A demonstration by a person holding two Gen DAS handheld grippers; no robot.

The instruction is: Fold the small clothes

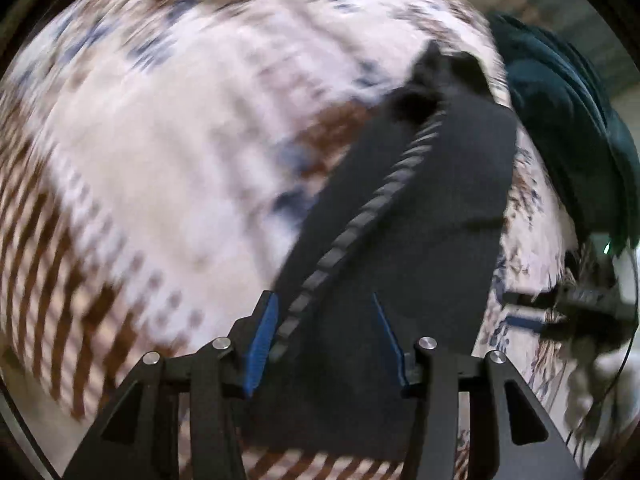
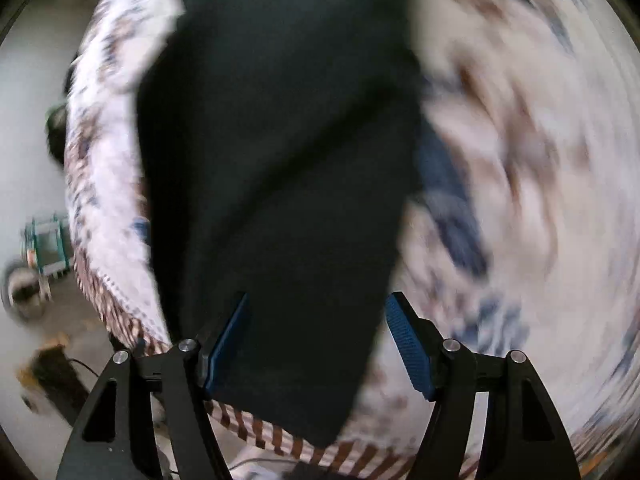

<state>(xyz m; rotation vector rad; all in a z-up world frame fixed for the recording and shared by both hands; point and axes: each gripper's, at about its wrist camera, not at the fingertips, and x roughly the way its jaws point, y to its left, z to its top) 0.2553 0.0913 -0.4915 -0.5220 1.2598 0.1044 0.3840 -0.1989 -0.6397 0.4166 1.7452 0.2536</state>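
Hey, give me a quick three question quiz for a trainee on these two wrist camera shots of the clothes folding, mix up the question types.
1. True or false: the left gripper is clamped shut on the dark garment.
2. Multiple choice: what does the dark garment lie on? A) bare wooden tabletop B) white patterned cloth with brown and blue marks C) green plastic tray
3. Short answer: in the right wrist view, is any fabric pinched between the pads of the right gripper?

Key:
1. False; its jaws stand apart over the garment.
2. B, the patterned cloth.
3. No; the jaws are open with the garment lying beneath them.
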